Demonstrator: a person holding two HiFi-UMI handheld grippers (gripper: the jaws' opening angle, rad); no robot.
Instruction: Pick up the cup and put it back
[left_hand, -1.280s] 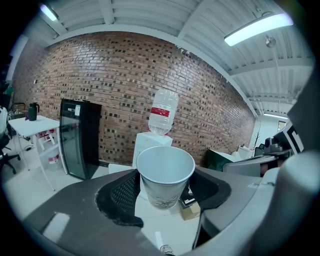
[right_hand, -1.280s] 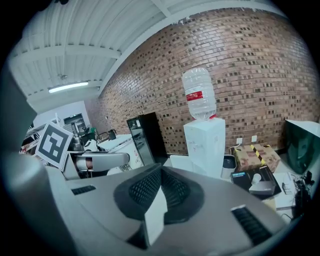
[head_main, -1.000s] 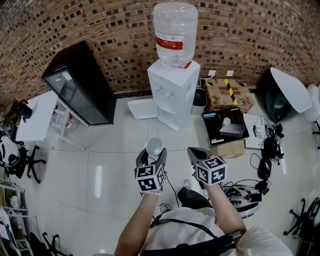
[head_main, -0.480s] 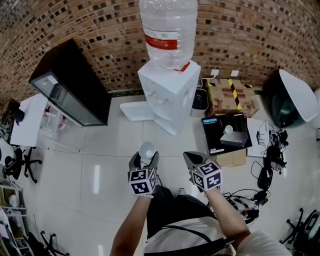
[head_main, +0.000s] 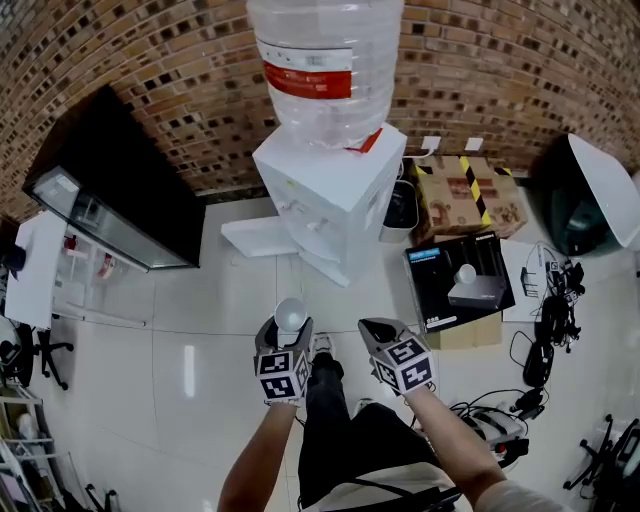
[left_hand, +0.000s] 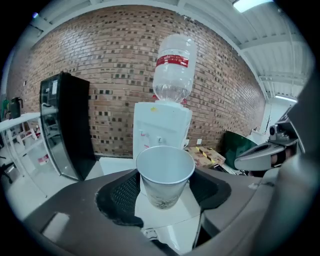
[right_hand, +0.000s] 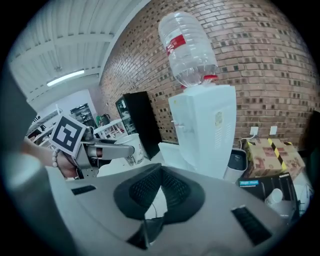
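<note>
From where I stand, the picking-up half looks done. The left gripper (head_main: 288, 328) has the cup (left_hand: 165, 175) clamped between its black pads (left_hand: 120, 195). The jaws stand fairly wide, since the cup fills the gap, and they press on its lower half from either side. It is a white paper cup, upright, mouth up, and it looks empty (no water that I can see). It hangs in the air over the pale floor (head_main: 200, 330), in front of the water dispenser (head_main: 325, 195) with the big bottle (head_main: 325, 60) on top, and touches neither.

The right gripper (right_hand: 160, 172) is beside the left one, a little apart. Its two pads are pressed together with nothing between them, so I take it to have no part in this step.

What is left, as I judge it, is the putting back. I cannot tell from here which spot the cup belongs on, though the dispenser ahead is the likely place.

The next move calls for a steady hand. The cup must stay level on the way and come down onto something flat until its base sits. Only then should the jaws spread and draw back without clipping the rim. Paper walls dent easily, so any tighter squeeze would likely crush them.
</note>
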